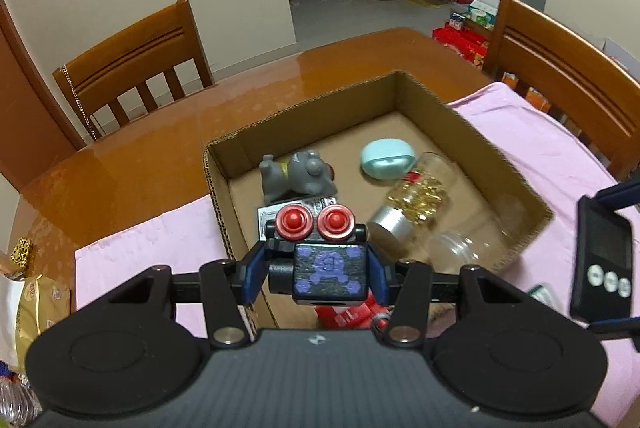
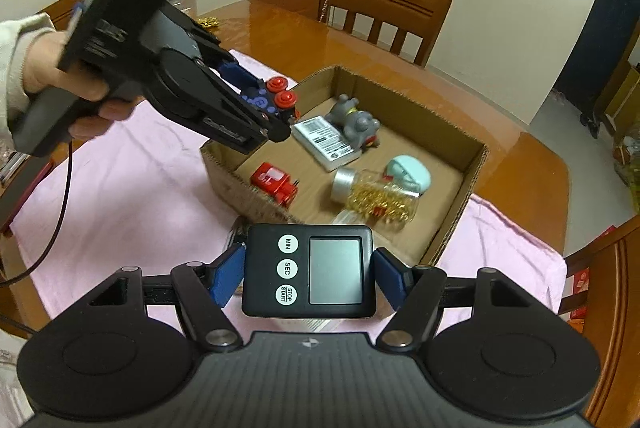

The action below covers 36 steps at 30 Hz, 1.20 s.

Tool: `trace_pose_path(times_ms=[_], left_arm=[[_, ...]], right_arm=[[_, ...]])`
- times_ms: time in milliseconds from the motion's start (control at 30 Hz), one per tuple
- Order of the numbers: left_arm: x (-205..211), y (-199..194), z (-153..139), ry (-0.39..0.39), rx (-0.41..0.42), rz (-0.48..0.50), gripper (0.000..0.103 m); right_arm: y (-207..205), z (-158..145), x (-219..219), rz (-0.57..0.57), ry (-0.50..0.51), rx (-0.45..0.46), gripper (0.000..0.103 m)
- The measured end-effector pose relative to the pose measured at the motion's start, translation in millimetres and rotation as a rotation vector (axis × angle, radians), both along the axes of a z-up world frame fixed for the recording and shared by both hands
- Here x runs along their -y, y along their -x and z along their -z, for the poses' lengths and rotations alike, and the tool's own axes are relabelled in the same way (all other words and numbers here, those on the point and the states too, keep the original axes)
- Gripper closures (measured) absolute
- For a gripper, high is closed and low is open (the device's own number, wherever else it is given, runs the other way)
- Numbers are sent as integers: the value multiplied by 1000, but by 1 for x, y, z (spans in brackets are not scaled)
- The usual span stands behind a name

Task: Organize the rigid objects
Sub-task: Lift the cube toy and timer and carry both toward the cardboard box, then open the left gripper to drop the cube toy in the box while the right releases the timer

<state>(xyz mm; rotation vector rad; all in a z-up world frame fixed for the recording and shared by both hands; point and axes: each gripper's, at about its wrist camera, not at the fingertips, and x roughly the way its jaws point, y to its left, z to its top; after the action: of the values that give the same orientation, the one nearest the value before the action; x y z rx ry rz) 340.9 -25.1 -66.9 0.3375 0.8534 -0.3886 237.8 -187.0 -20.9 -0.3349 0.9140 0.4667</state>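
Observation:
My left gripper (image 1: 318, 270) is shut on a black toy robot (image 1: 330, 276) with red round eyes and a purple skull mark, held above the near left corner of an open cardboard box (image 1: 400, 78). In the right wrist view the same gripper (image 2: 280, 112), held by a hand (image 2: 52, 68), hangs over the box's left rim (image 2: 224, 152). My right gripper (image 2: 310, 272) is shut on a black digital timer (image 2: 336, 270), just short of the box's near wall. The timer (image 1: 602, 268) also shows at the right edge of the left wrist view.
In the box lie a grey toy animal (image 2: 354, 118), a white barcoded pack (image 2: 326, 140), a red toy (image 2: 276, 182), a jar of gold pieces (image 2: 376, 194) and a teal case (image 2: 410, 174). A pink cloth (image 2: 120, 168) covers the wooden table; chairs (image 1: 132, 68) stand around it.

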Motion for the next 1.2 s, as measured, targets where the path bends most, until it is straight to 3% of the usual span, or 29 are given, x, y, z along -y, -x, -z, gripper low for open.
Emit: trace_pose_path(times_ms=[300,467,533,967,1200], left_arm=[[-4,-25,14,11,-12,-66,52],[-11,-27,8,38,37,-108,13],[-13,-25,5,36,56,-119,10],[-37,-2,-13,91,31,-231,6],[-46,10,-20,69,45,-262,6]], right_arm=[[-20,-2,4,16,8,11,29],[-31,-1,2,22,7,16,29],[-36,0,3,27,7,19,29],[-91,7,16,102,-24,24,29],[-134,17,11,121,-44,9,29]])
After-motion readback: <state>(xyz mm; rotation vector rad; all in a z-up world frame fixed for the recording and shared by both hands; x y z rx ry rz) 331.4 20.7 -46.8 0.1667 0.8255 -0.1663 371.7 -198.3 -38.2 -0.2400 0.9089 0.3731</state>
